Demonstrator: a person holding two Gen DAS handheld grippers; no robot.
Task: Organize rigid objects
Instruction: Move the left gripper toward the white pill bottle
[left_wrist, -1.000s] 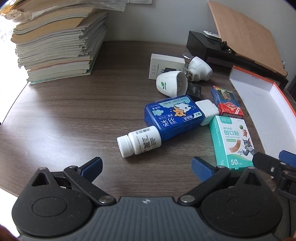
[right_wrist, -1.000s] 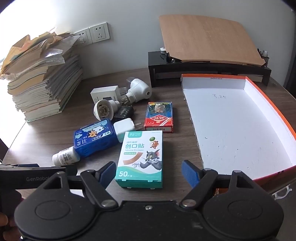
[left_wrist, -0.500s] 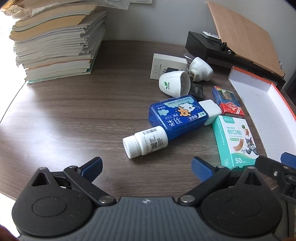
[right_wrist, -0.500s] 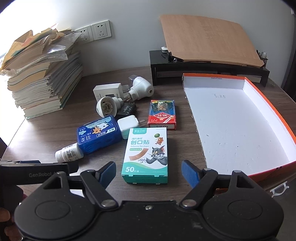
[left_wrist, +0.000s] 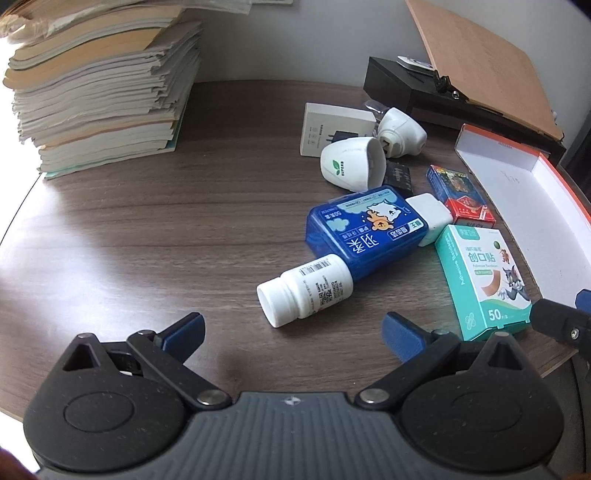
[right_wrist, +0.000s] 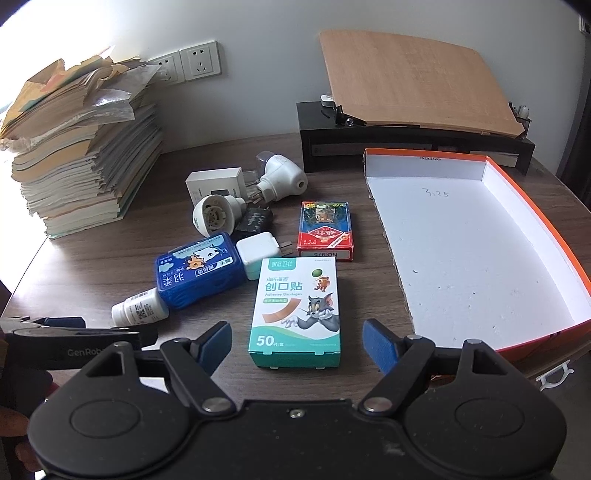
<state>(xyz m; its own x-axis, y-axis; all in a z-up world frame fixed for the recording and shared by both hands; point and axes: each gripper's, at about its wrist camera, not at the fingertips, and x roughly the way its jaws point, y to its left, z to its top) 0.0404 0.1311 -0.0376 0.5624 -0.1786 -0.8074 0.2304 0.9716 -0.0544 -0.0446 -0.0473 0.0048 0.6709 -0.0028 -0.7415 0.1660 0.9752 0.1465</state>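
A white pill bottle lies on its side just ahead of my open, empty left gripper. Behind it lie a blue plastic case, a white charger cube, a teal bandage box and a red card pack. My right gripper is open and empty, with the teal bandage box right in front of its jaws. The orange box lid with a white inside lies empty to the right. The left gripper shows at the left edge of the right wrist view.
A tall stack of books and papers stands at the back left. Two white plug-in devices and a white box lie behind the clutter. A black stand with a tilted wooden board stands at the back.
Both grippers have drawn back and risen slightly, so the objects look a little farther away and shifted right in the left wrist view. No object has moved.
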